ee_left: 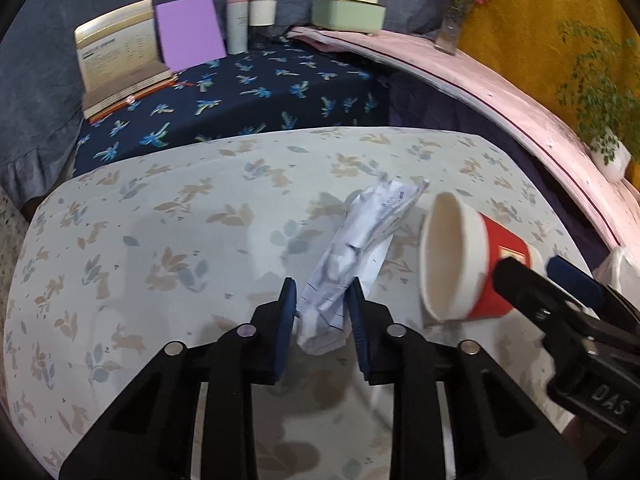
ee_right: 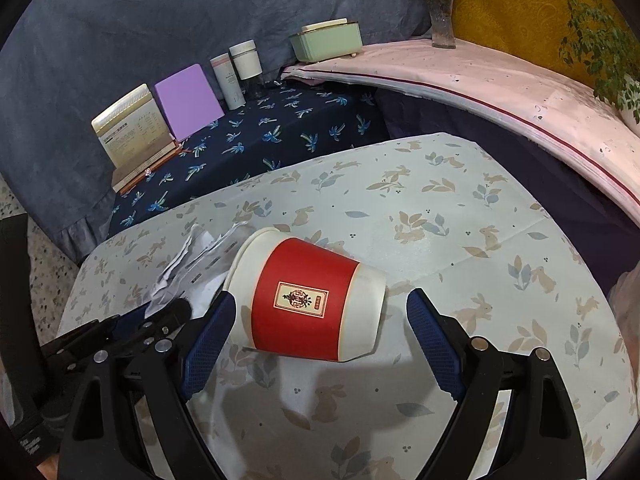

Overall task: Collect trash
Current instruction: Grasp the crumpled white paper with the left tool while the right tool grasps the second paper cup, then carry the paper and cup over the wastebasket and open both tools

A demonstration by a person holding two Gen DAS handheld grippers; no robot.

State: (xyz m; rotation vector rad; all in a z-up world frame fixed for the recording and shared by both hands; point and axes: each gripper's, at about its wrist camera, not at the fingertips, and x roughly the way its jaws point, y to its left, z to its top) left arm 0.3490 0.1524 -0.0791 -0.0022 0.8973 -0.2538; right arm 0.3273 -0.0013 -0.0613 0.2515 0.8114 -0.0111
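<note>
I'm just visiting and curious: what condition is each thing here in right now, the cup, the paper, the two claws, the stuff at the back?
paper cup: tipped on its side, empty, between open jaws.
crumpled paper: scrunched, lying on the table, near end pinched.
left gripper: shut on the crumpled paper.
right gripper: open, astride the paper cup, not squeezing.
green box: lid on.
two canisters: upright, capped.
flower vase: upright, holding flowers.

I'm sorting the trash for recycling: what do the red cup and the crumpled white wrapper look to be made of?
Red cup: likely paper, matte, with a rolled white rim and a printed red sleeve bearing a gold label. Crumpled wrapper: thin paper or possibly plastic film, sharply creased with faint print; the look leaves it open.
</note>
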